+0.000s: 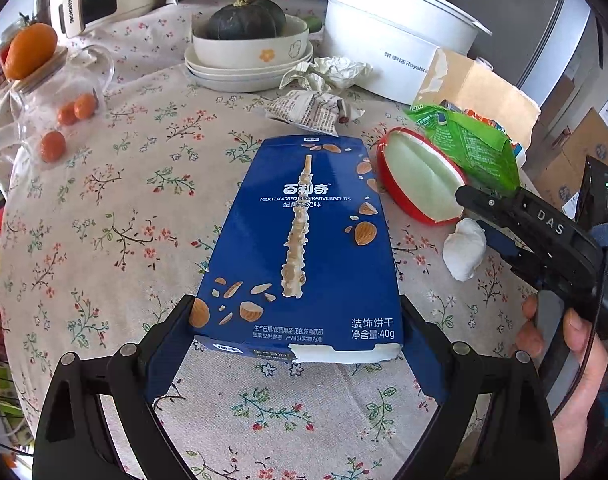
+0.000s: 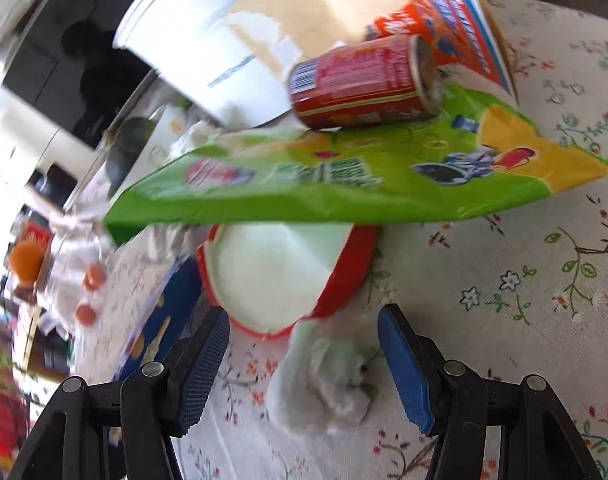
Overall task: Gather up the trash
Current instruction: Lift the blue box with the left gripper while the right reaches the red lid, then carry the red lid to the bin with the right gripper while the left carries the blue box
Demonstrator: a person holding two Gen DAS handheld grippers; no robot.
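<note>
Two grippers are in play, and each carries its own risk. Your left gripper has its blue pads against the two long sides of the blue biscuit box at its torn near end; it looks clamped on the box, which lies flat on the floral tablecloth. An empty carton is light and soft, so I judge that squeezing harder could buckle its walls, and lifting by one end could let the far end droop and sweep the printed wrapper beyond it. Your right gripper stands wide open with nothing in it, its fingers either side of the crumpled white tissue, which rests on the cloth just beside the red-rimmed paper bowl. The right-wrist view is blurred, so its aim is hard to judge. Closing now could catch the bowl's rim along with the tissue, and that bowl sits under the edge of the green snack bag, with a red drink can lying on its side at the bag's far edge. Dragging the bowl could tip the bag and set the can rolling toward the table's edge.
</note>
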